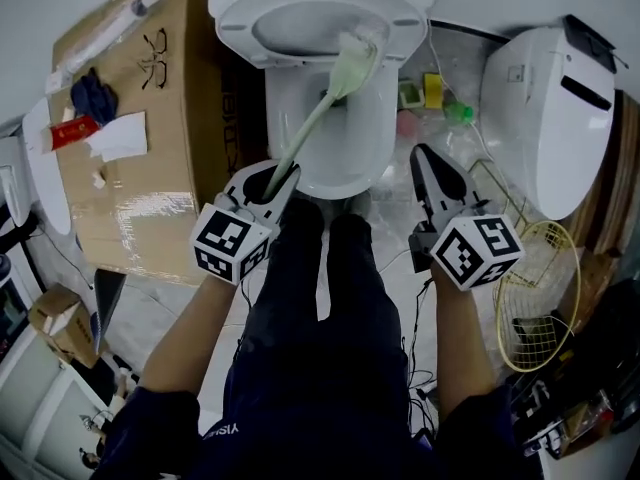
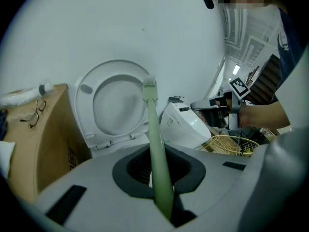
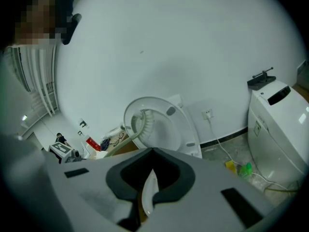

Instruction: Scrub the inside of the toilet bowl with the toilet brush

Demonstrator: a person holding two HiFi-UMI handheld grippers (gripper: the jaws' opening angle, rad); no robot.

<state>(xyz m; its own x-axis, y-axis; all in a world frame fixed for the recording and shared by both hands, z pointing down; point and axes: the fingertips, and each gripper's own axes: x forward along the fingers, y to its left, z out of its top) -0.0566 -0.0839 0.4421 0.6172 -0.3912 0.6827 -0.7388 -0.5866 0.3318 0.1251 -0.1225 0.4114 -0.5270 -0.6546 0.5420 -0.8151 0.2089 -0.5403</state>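
The white toilet bowl point(image 1: 335, 148) stands at the top centre with its seat point(image 1: 300, 8) raised against the wall. My left gripper point(image 1: 283, 175) is shut on the handle of the pale green toilet brush point(image 1: 315, 118). Its bristle head point(image 1: 355, 56) is up at the bowl's back rim, in front of the raised seat. In the left gripper view the brush point(image 2: 155, 144) runs straight out between the jaws of the left gripper point(image 2: 161, 197). My right gripper point(image 1: 425, 153) hangs to the right of the bowl, shut and empty; the right gripper point(image 3: 147, 197) sees the brush head point(image 3: 145, 122) against the seat.
A cardboard box point(image 1: 130, 138) with glasses, a blue cloth and papers stands left of the toilet. A second white toilet unit point(image 1: 555, 108) and a yellow wire basket point(image 1: 535, 298) are on the right. Small green and yellow bottles point(image 1: 435, 93) and cables lie on the floor.
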